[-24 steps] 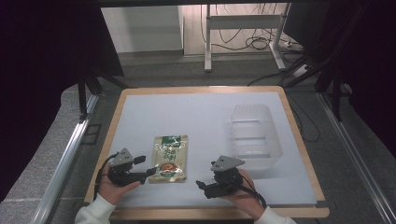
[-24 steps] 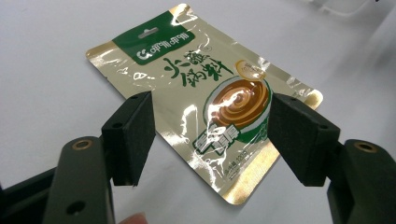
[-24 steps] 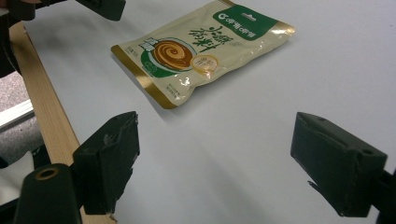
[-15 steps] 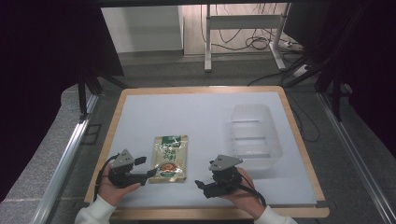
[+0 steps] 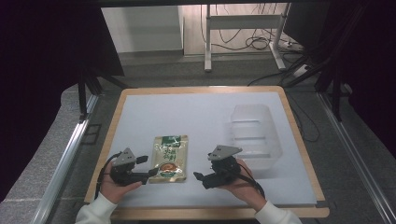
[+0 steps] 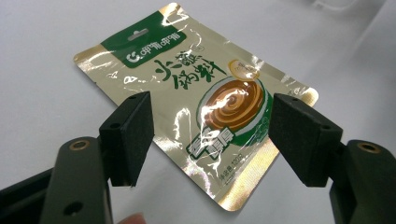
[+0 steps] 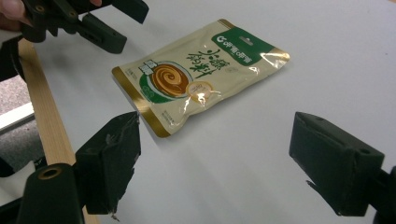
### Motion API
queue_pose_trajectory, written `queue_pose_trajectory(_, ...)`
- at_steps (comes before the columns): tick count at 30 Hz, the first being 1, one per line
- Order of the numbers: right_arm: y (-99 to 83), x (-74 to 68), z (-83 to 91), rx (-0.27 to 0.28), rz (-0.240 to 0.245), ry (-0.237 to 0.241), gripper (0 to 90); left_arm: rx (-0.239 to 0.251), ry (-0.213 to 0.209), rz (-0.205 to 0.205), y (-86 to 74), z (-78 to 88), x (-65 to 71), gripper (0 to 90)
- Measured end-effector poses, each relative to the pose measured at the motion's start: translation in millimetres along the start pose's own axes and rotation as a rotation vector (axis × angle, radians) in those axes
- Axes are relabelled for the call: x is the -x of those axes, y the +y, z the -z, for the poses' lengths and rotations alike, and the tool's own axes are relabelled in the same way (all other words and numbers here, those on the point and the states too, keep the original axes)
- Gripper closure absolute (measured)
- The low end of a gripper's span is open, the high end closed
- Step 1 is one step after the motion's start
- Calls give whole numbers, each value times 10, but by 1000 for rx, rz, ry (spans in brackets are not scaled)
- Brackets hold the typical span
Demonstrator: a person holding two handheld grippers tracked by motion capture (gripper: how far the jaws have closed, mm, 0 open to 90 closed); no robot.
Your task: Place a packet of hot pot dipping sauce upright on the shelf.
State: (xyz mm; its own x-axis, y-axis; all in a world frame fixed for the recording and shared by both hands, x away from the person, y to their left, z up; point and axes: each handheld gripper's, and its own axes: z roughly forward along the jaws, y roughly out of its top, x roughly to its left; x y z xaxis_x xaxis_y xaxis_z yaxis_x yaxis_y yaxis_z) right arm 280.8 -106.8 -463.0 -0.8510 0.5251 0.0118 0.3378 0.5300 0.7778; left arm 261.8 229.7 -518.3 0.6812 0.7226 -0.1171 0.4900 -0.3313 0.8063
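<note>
Compared with the earlier high views, the left gripper (image 5: 148, 173) has edged toward the sauce pouch (image 5: 170, 157) and now sits at its near left corner, which suggests a pick-up is beginning, while the right gripper (image 5: 201, 178) stays back with jaws released and empty. The left jaws are also spread apart, framing the pouch's lower half without touching it. The pouch, glossy gold with a green header and a bowl picture, lies flat on the white table (image 5: 196, 112), between the two grippers.
</note>
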Motion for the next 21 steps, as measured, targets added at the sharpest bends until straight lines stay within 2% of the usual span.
queue_pose_trajectory(9,142,56,10,17,8,0,205,-15,-9,9,-25,-34,29,312)
queue_pose_trajectory(11,185,70,10,15,1,-5,207,-21,-10,-3,-21,-39,26,312)
queue_pose_trajectory(16,310,134,-47,22,-20,-8,217,-12,-23,20,-22,-47,5,312)
queue_pose_trajectory(18,417,194,-82,24,-30,-1,226,-12,-25,23,-19,-62,-6,312)
queue_pose_trajectory(21,487,228,-97,19,-31,-3,235,-23,-28,12,-7,-86,-28,312)
